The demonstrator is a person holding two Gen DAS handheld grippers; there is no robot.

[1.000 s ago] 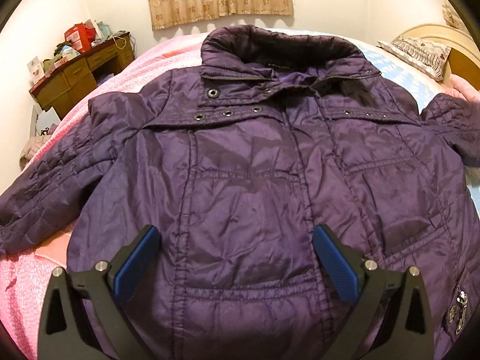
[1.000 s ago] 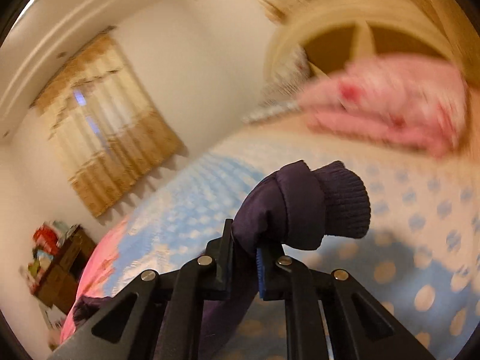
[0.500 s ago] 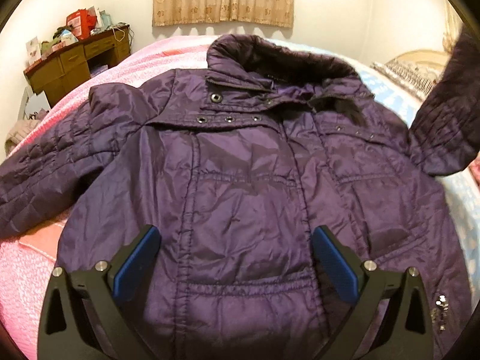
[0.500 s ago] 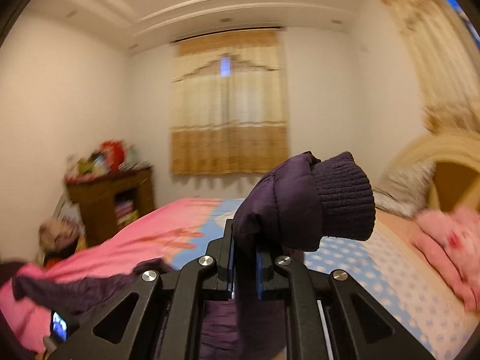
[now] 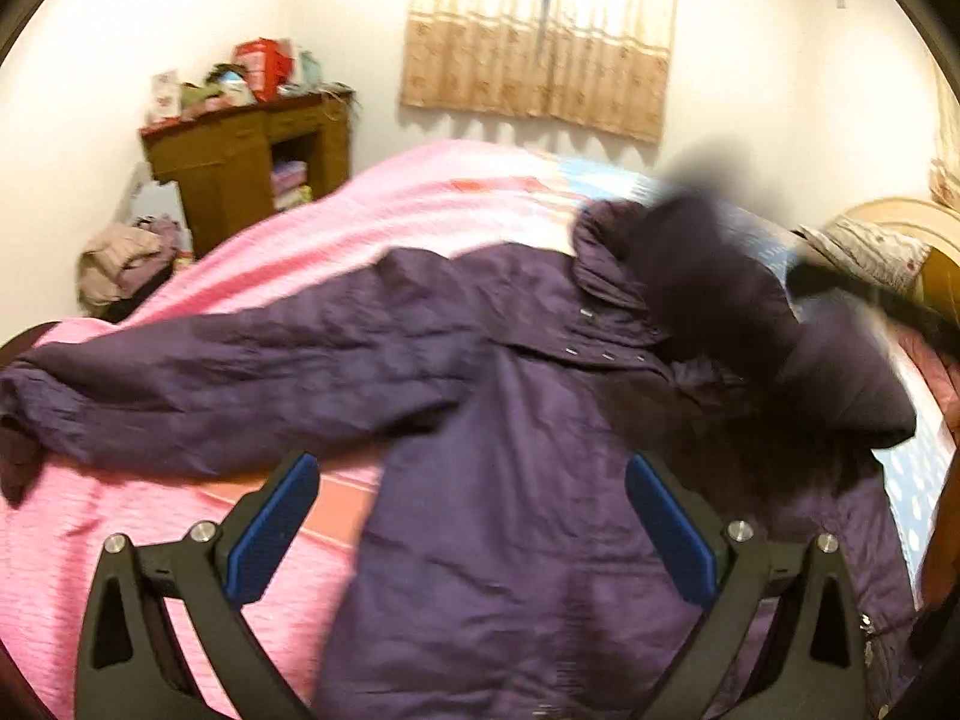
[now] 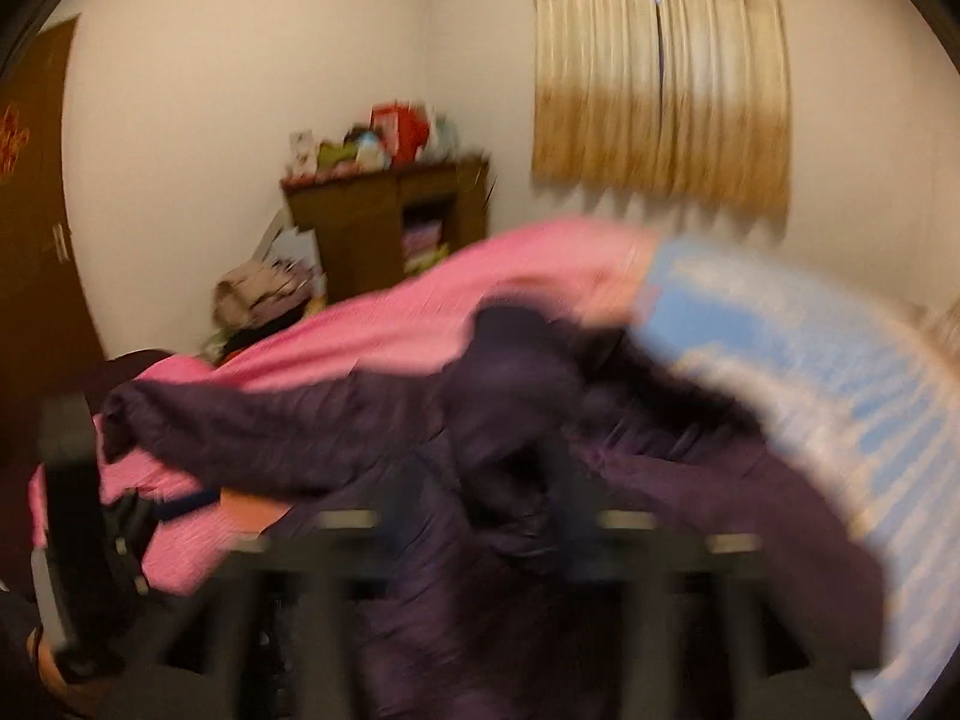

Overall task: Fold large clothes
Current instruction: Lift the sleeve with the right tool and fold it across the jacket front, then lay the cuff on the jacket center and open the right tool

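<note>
Jacket (image 5: 516, 480) lies collar toward curtain (image 5: 540, 42), sleeve leftward.

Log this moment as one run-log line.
jacket: flat on bed | right sleeve: swung over chest, blurred | left gripper: open, hovering | right gripper: blurred, grip unclear

Bed (image 5: 432, 204) w/ pink-blue cover; purple jacket (image 5: 510, 480) spread on it.

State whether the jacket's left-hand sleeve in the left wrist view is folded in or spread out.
Spread out. The sleeve stretches sideways from the jacket across the pink blanket, its cuff far from the body.
</note>
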